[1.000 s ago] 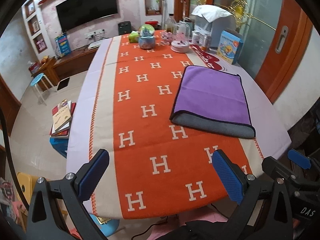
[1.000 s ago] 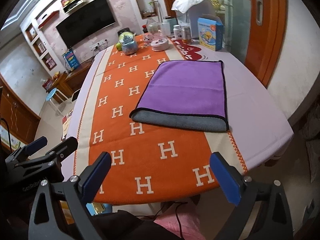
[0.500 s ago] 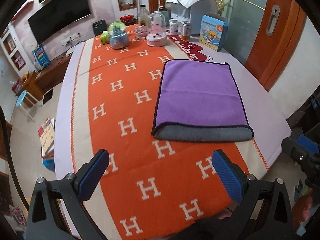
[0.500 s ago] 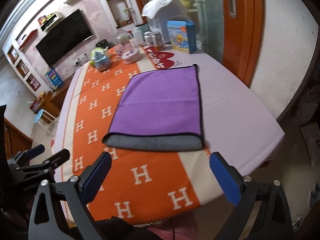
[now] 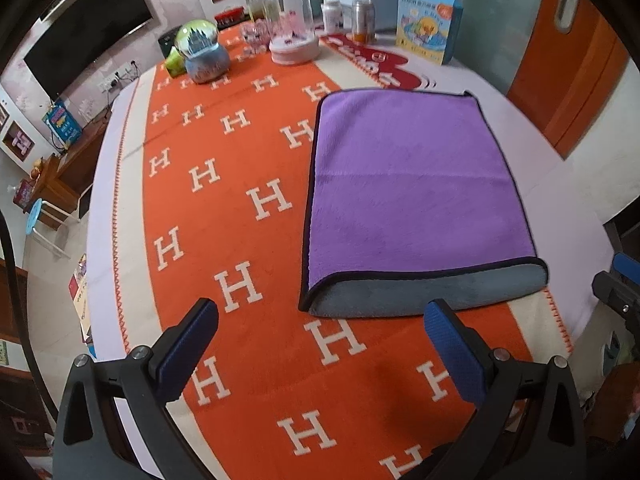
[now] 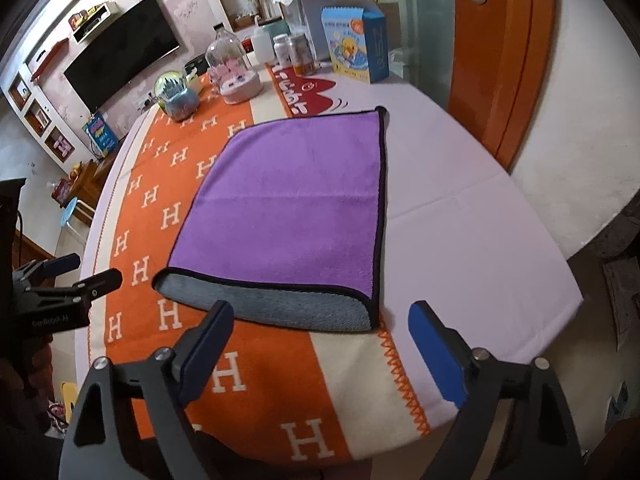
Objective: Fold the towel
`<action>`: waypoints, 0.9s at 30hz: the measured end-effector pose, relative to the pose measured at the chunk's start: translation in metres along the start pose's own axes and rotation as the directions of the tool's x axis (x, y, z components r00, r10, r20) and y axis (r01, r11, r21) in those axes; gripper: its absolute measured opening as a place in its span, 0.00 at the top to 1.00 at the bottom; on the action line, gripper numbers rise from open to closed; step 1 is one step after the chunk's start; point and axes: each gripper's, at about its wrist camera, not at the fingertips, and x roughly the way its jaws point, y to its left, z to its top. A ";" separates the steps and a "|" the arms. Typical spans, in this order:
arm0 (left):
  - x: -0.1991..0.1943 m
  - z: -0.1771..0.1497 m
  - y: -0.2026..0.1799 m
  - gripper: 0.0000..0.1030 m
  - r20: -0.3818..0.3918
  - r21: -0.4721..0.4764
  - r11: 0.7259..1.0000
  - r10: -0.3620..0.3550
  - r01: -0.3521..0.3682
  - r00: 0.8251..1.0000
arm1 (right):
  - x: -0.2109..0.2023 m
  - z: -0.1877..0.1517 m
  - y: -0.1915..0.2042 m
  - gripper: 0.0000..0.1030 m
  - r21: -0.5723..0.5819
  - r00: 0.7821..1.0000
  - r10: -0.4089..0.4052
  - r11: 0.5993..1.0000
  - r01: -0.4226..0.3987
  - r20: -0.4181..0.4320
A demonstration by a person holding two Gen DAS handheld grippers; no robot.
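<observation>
on the table (image 5: 460, 80), the towel (image 5: 412, 184) is approached by left tongs (image 5: 320, 344) and right tongs (image 6: 320, 332), both held wide open and empty, so its near corners are judged next to be gripped.

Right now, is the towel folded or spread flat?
Folded once: the towel shows a purple layer over a grey layer sticking out at its near edge.

You cannot see the towel's (image 5: 416, 184) lower layer except for its grey strip along the near edge, since the purple layer covers the rest. Your right gripper (image 5: 624, 280) is cut off by the left wrist view's right border, so its jaws are unreadable there. Print on the blue box (image 6: 356, 48) is too small to read.
</observation>
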 end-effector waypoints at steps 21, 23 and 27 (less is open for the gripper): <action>0.105 0.010 0.000 0.32 -0.211 0.025 1.000 -0.008 0.014 0.978 | 0.090 -0.004 -0.030 0.47 -0.011 0.983 0.004 1.000 -0.006 -0.181; 0.109 0.010 0.000 0.36 -0.223 0.013 1.000 -0.019 0.023 0.975 | 0.093 -0.004 -0.032 0.49 -0.014 0.982 0.000 1.000 -0.003 -0.187; 0.114 0.011 0.001 0.43 -0.236 0.001 0.999 -0.032 0.033 0.971 | 0.100 -0.004 -0.035 0.57 -0.009 0.979 0.003 1.000 -0.005 -0.202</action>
